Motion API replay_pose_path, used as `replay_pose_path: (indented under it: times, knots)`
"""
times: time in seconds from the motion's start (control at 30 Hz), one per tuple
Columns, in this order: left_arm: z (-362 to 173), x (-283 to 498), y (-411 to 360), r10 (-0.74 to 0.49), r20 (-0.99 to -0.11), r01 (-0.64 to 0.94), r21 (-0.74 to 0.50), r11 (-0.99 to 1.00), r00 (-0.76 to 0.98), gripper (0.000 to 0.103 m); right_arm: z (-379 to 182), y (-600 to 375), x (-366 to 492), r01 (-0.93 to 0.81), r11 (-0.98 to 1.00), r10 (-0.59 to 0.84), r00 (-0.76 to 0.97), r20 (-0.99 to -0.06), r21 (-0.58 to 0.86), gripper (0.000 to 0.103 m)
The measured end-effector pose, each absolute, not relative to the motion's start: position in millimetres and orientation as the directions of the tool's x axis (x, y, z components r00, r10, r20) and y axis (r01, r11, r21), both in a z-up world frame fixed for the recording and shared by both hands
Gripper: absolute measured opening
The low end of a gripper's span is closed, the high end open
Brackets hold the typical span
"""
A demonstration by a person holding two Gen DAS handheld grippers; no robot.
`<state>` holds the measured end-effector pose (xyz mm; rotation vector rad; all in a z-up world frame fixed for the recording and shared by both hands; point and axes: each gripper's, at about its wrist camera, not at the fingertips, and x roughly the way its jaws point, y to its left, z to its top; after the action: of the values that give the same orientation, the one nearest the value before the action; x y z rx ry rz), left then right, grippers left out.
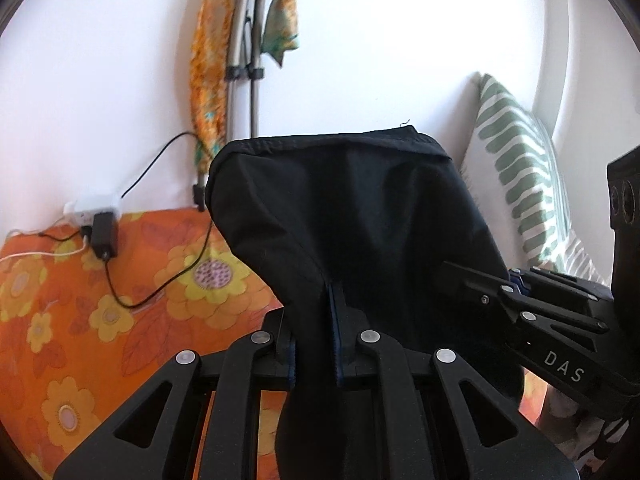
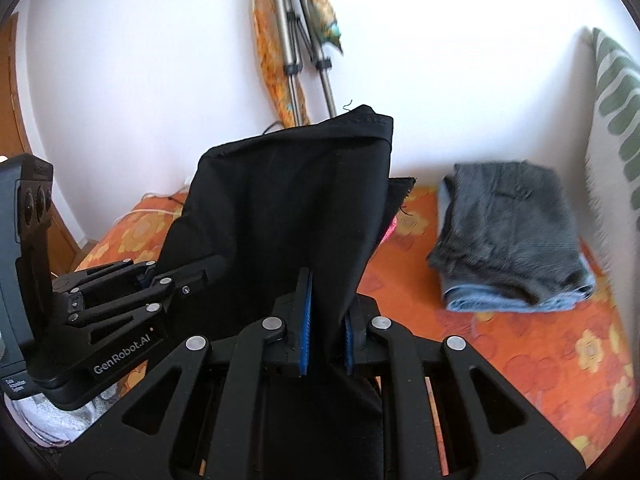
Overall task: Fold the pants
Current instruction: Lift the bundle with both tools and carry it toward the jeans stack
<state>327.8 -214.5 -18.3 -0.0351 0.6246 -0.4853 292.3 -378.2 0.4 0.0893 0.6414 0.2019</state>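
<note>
Pants [image 1: 360,216], black, hung lifted above the orange floral bedspread [image 1: 80,300], pinched at one edge by both the left gripper [image 1: 314,344] and the right gripper [image 2: 326,332]. Thin fabric could slip from either clamp, or the fold could land crooked near the folded jeans [image 2: 512,240].

I see pants [image 1: 360,208] raised over the bed [image 1: 80,320], folded stack [image 2: 508,236] on the bed's right side, pillow [image 1: 516,176] at its right edge, charger [image 1: 102,232] at far-left edge.
</note>
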Motion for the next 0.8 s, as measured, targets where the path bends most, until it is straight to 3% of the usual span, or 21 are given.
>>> replay_pose_path:
  times: [0.53, 0.8]
  knots:
    - [51, 341, -309, -0.559, -0.432, 0.552, -0.156, 0.819, 0.708, 0.011, 68, -458, 275, -0.040, 0.994, 0.082, 0.883, -0.462, 0.101, 0.013]
    - [63, 373, -367, -0.594, -0.420, 0.595, -0.145, 0.791, 0.686, 0.011, 88, -513, 307, 0.005, 0.997, 0.028, 0.897, -0.442, 0.073, 0.013]
